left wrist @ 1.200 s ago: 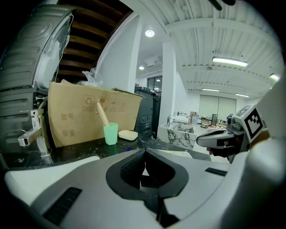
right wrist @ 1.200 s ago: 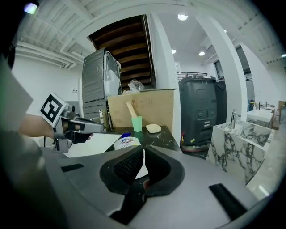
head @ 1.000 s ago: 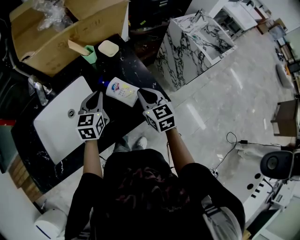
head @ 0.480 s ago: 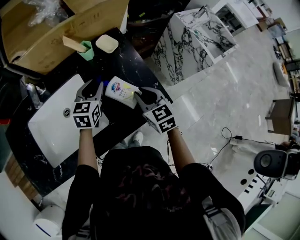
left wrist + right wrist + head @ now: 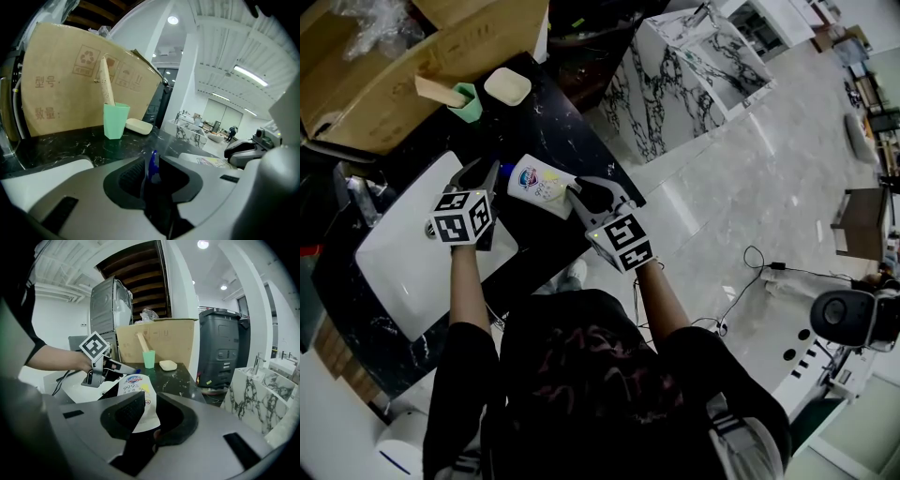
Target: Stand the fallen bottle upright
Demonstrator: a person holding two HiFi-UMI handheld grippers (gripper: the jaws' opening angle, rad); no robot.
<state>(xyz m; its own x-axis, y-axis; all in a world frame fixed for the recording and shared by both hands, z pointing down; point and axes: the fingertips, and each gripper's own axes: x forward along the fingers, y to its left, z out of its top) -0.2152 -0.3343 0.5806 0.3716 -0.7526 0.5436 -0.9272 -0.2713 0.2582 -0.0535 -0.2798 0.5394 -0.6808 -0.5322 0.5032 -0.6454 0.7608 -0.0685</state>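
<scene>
The job is barely begun. The bottle [image 5: 542, 186] lies flat on its side on the dark marbled surface [image 5: 574, 141], a little left of the head view's centre. Its blue cap [image 5: 153, 165] points toward the white sink [image 5: 398, 267] at the left, and its base points right, toward the surface's edge.

Both tongs are at the bottle, one at each end. The right tongs [image 5: 578, 195] come in from the lower right. In the right gripper view the white base fills the gap between their pads, so they look clamped on that end. The left tongs [image 5: 485, 172] are at the cap end, and their jaws have just been opening. In the left gripper view the cap shows as a blue sliver in the gap. The pads do not seem to press on it, so I take these tongs as spread around the cap, not gripping it.

As I read it, the reach is done and the hold is only half made. Still to do are closing the left tongs on the cap or neck, swinging that end up while the base pivots on the surface, setting the bottle on its base and letting go.

The green cup [image 5: 466, 100], the soap dish [image 5: 508, 86] and the cardboard box [image 5: 389, 89] in the upper left are well apart from the bottle.
</scene>
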